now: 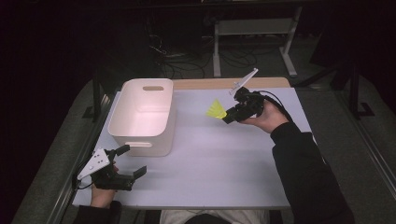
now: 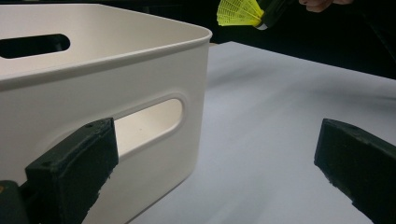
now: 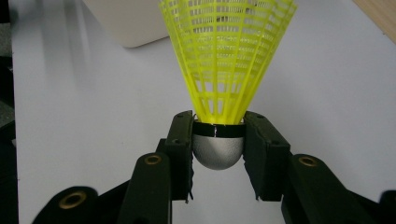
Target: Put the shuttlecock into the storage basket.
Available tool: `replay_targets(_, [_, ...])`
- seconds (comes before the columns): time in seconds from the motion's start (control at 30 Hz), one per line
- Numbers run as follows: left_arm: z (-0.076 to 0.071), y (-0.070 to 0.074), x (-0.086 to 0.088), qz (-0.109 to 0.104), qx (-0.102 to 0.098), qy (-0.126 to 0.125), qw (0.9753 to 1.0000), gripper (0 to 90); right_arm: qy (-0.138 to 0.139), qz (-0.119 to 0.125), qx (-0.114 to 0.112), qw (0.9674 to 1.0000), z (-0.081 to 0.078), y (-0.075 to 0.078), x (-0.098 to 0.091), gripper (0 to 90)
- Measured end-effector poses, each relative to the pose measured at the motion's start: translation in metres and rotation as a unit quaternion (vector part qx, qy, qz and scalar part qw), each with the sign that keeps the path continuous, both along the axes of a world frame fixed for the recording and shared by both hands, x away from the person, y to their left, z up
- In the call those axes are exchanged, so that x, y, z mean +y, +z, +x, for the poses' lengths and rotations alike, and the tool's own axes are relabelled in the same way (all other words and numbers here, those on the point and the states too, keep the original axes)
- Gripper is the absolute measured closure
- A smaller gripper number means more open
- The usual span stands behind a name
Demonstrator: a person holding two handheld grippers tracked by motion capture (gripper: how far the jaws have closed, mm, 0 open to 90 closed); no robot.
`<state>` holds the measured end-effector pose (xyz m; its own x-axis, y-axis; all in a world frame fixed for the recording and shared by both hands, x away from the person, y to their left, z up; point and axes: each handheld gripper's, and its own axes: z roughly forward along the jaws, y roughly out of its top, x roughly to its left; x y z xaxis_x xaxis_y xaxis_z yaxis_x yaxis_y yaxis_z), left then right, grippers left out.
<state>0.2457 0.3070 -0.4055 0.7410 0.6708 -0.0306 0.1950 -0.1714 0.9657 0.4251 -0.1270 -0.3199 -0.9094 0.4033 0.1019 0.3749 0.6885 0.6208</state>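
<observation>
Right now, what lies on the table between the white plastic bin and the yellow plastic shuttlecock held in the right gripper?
Nothing: the high view shows bare white tabletop between bin and shuttlecock.

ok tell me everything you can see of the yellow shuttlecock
The shuttlecock has a bright yellow skirt of plastic-looking mesh that flares outward, a thin black band, and a rounded silver-grey nose. The right gripper is shut on that nose, one jaw on each side. It is held clear of the white table, skirt pointing toward the white bin. Nothing else touches it.

White bin [image 1: 142, 116] blocks table's [image 1: 210, 158] left-rear; bare surface elsewhere lets hand-held gripper pass.
</observation>
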Motion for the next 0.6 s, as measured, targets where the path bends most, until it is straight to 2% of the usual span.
replay_targets(0.6, [0.000,0.000,0.000,0.000,0.000,0.000,1.0000,0.0,0.019,0.005,-0.012,0.9997,-0.001,0.020,0.019,63.5])
